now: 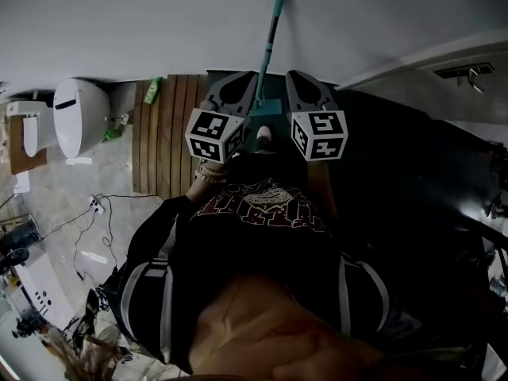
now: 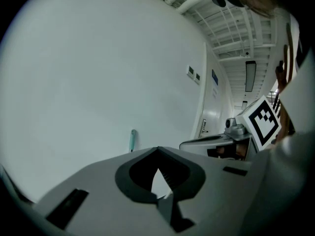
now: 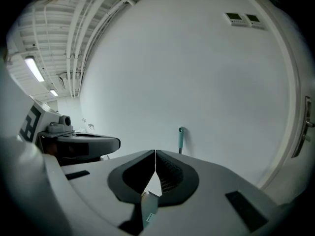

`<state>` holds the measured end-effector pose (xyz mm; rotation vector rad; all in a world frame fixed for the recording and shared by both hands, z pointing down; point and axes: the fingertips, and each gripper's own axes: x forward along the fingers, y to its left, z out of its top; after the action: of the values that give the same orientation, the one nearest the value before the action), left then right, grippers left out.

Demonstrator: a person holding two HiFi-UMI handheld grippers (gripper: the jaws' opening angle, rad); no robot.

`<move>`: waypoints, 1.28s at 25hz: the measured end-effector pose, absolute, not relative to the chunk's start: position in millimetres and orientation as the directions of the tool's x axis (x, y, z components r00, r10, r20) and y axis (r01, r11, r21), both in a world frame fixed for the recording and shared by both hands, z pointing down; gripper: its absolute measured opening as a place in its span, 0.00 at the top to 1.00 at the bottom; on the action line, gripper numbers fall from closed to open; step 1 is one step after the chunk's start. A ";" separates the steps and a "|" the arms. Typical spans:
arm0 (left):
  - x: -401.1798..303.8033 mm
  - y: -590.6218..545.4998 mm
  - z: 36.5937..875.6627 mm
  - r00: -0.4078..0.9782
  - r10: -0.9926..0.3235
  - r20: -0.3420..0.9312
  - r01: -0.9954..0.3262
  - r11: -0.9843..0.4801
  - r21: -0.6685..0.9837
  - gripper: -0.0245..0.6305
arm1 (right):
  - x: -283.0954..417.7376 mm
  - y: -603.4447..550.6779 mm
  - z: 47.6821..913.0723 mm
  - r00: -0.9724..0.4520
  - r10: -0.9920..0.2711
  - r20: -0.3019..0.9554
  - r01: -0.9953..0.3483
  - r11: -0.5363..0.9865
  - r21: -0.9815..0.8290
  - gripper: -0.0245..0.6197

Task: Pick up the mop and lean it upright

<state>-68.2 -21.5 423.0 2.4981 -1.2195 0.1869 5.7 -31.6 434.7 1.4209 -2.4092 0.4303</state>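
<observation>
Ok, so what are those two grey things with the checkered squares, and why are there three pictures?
A person is holding one tool in each hand. Those are the left hand-held gripper and the right hand-held gripper. The checkered cubes are part of them.

The head view comes from a camera on the person's head, looking down. The other two come from small cameras riding on each gripper, looking along its two jaws.

Both grippers are shut and hold nothing. In front of them a mop with a teal handle leans against the white wall.

On the floor to the left are a toilet, a wooden slat mat and a green bottle.
</observation>
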 end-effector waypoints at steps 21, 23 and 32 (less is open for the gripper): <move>-35.0 -102.9 438.2 0.544 -0.779 0.310 -0.838 -0.493 0.234 0.89 | 33.3 -115.3 447.8 -0.535 -0.745 0.399 -0.837 0.531 -0.132 0.93; -33.0 -110.9 439.5 0.552 -0.773 0.313 -0.834 -0.503 0.229 0.89 | 36.6 -121.3 448.4 -0.524 -0.753 0.398 -0.845 0.518 -0.133 0.93; -35.0 -142.0 440.5 0.590 -0.741 0.322 -0.807 -0.546 0.224 0.89 | 33.2 -145.5 448.5 -0.487 -0.772 0.409 -0.868 0.479 -0.131 0.93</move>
<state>-35.0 -142.0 440.5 2.4748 -1.2540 0.2684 33.2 -145.5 448.5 1.3914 -2.4352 0.4660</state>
